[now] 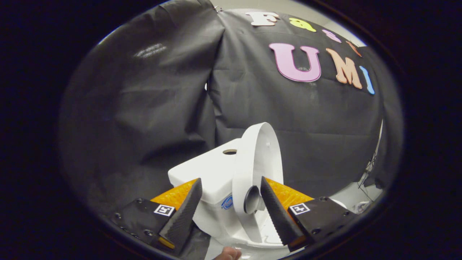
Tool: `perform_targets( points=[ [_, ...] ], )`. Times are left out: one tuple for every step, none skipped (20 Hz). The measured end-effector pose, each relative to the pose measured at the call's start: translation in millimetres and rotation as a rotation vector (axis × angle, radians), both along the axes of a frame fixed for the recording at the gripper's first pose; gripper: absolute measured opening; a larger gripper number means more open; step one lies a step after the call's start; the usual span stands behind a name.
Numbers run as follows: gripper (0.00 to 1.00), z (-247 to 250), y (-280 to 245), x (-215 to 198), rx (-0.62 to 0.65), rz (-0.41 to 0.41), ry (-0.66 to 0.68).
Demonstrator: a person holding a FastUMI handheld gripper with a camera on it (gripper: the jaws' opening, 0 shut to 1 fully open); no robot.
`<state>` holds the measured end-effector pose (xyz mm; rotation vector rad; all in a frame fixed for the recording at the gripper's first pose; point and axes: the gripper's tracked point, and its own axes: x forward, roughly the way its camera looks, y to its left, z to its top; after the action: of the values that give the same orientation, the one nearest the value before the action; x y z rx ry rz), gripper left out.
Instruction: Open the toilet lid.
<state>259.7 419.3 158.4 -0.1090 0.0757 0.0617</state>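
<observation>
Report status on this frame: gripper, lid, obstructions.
Gripper open, fingers straddling the raised toilet lid. Lid upright, edge-on, beside the tank. Nothing blocking.

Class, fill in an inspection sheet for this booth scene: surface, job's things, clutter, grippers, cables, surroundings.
Surface: pale floor beside the toilet.
Job's things: white toilet lid raised, standing near upright beside the tank; tank top has a round hole.
Clutter: nothing seen.
Grippers: gripper fingers open, spread either side of the lid's lower edge, not pressing it.
Cables: dark wires by the wall's far corner.
Surroundings: black cloth wall; a fingertip below the fingers.
</observation>
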Motion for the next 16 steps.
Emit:
perform_targets(
  points=[
    [0.99, 0.1, -0.1, -3.9, -0.002, 0.01, 0.002],
    [0.99, 1.3, -2.7, -8.7, -0.003, 0.012, 0.005],
    [0.99, 0.3, -5.0, -14.4, -0.002, 0.013, 0.008],
    [0.99, 2.1, -6.6, -18.1, 0.005, 0.019, 0.008],
    [0.99, 4.6, -8.8, -22.5, 0.009, 0.026, 0.004],
    [0.99, 7.3, -9.7, -29.3, 0.011, 0.039, -0.001],
    [0.99, 8.9, -10.5, -34.7, 0.006, 0.051, -0.01],
    [0.99, 11.7, -11.7, -41.8, 0.002, 0.064, -0.019],
    [0.99, 12.9, -14.0, -48.2, -0.004, 0.075, -0.028],
    [0.99, 15.7, -17.1, -53.9, -0.015, 0.083, -0.033],
    [0.99, 17.6, -24.8, -59.3, -0.027, 0.078, -0.036],
    [0.99, 18.7, -32.3, -64.4, -0.04, 0.075, -0.037],
    [0.99, 18.6, -40.3, -68.0, -0.054, 0.068, -0.035],
    [0.99, 19.6, -48.7, -73.0, -0.065, 0.064, -0.032],
    [0.99, 19.7, -56.9, -77.0, -0.076, 0.064, -0.031],
    [0.99, 22.6, -66.3, -82.1, -0.089, 0.055, -0.032]
  ],
)
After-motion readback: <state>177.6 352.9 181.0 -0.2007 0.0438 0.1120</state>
